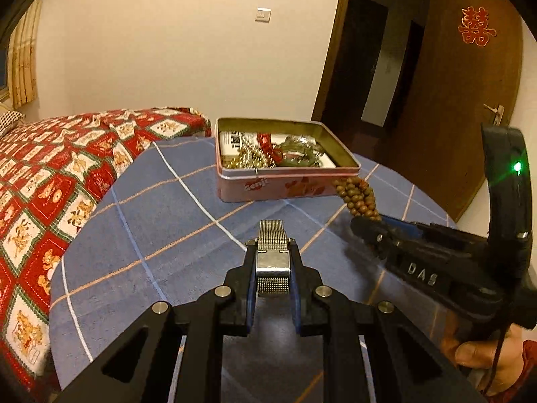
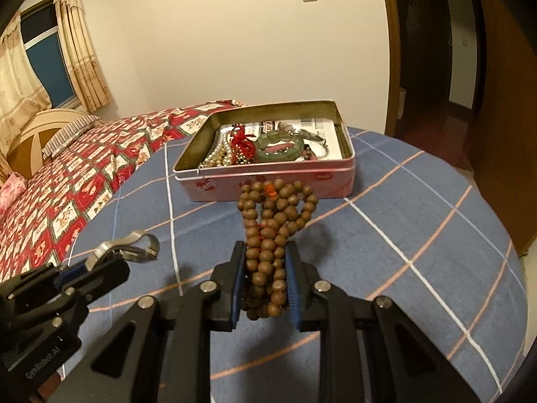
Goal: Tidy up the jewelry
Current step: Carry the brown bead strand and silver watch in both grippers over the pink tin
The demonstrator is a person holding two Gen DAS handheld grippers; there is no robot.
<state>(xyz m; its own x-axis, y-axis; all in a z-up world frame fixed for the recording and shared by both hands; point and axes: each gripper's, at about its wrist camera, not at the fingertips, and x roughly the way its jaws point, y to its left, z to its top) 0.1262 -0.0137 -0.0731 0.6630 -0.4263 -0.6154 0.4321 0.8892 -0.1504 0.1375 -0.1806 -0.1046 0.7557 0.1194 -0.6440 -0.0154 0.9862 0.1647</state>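
Observation:
A pink tin box [image 1: 285, 188] stands open at the far side of the round table and also shows in the right wrist view [image 2: 268, 184]. It holds a pearl string [image 2: 218, 158], red beads [image 2: 243, 144] and a green bangle [image 2: 278, 147]. My left gripper [image 1: 272, 248] is shut on a silver mesh watch band [image 1: 272, 262], held above the table; it shows at the lower left of the right wrist view [image 2: 100, 262]. My right gripper [image 2: 265, 252] is shut on a bundle of brown wooden beads [image 2: 272, 221], held just in front of the tin; the beads [image 1: 357, 196] show right of the tin.
The table has a blue checked cloth [image 1: 161, 235]. A bed with a red patterned quilt [image 1: 50, 184] lies close on the left. An open brown door [image 1: 470, 100] and a dark doorway are at the right. A person's hand [image 1: 483, 356] grips the right tool.

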